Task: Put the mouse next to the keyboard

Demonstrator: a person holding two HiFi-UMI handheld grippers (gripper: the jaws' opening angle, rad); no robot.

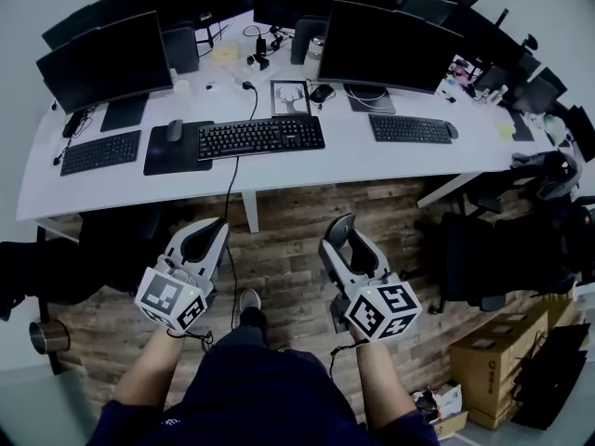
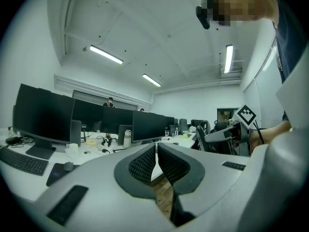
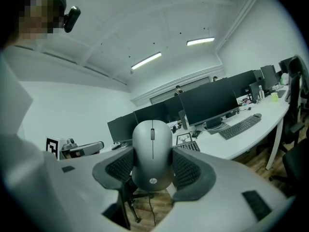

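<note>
Firmly between the right gripper's (image 3: 152,167) ribbed pads (image 3: 120,166) sits a grey HP mouse (image 3: 152,144), squeezed on both sides, its scroll wheel pointing away. The left gripper's (image 2: 156,151) pads (image 2: 142,164) meet at their tips with nothing between them. Both grippers hang side by side over the wood-plank floor (image 1: 288,240), on the near side of the white desk (image 1: 372,163). Well apart from the held mouse, the black keyboard (image 1: 260,137) lies at the desk's middle. A black mouse pad (image 1: 172,156) carrying a second mouse (image 1: 174,130) lies just to its left, with monitors (image 1: 389,46) beyond.
</note>
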